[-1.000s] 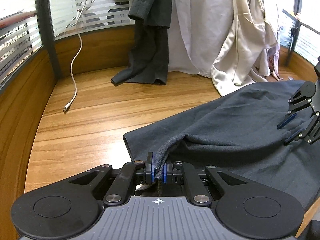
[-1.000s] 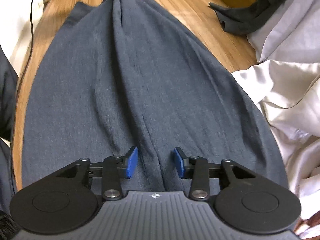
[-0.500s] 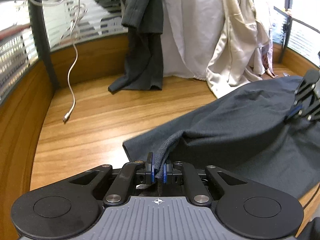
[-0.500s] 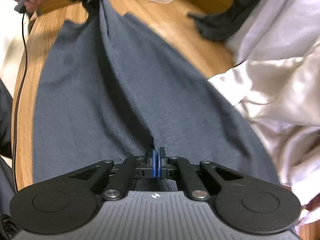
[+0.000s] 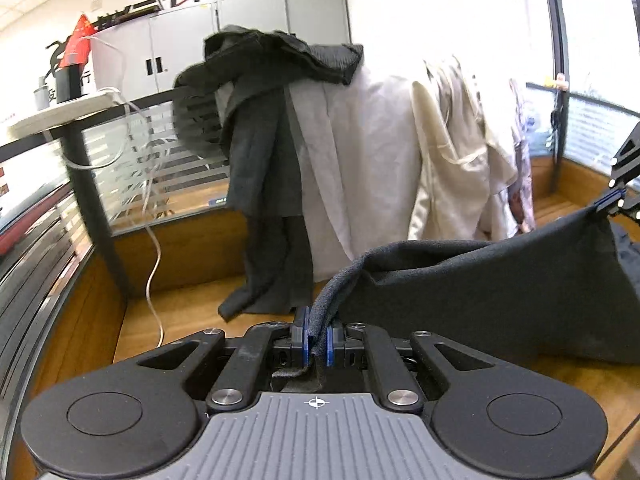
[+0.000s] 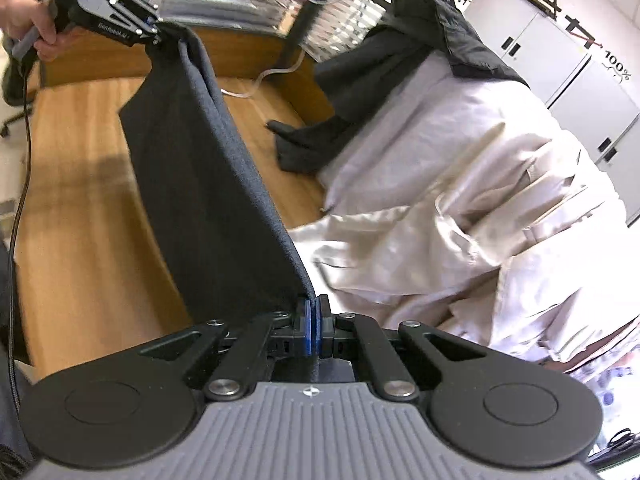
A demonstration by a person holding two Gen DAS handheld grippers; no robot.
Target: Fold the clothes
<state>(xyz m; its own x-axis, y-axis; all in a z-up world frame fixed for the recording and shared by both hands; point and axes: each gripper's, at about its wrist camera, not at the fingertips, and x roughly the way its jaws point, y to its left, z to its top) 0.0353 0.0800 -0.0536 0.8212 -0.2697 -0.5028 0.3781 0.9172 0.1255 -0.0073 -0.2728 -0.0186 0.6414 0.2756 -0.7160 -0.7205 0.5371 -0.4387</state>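
Observation:
A dark grey garment (image 5: 500, 292) hangs stretched in the air above the wooden table (image 5: 180, 320), held at two ends. My left gripper (image 5: 317, 338) is shut on one end of its edge. My right gripper (image 6: 311, 330) is shut on the other end, and the grey garment (image 6: 208, 184) runs taut from it to the left gripper (image 6: 154, 34) at the top left. In the left wrist view the right gripper (image 5: 610, 200) shows at the far right, clamped on the cloth's corner. The lower part of the garment droops toward the table.
A heap of white and cream clothes (image 6: 460, 200) and a black garment (image 5: 272, 128) hang over a rail behind the table. A white cable (image 5: 154, 264) trails down at the left. A person's hand (image 6: 28, 20) holds the left gripper, and a black cord (image 6: 20, 200) hangs from it.
My right gripper shut on the garment's edge. Both grippers then rose, lifting the garment off the table and pulling it taut between them.

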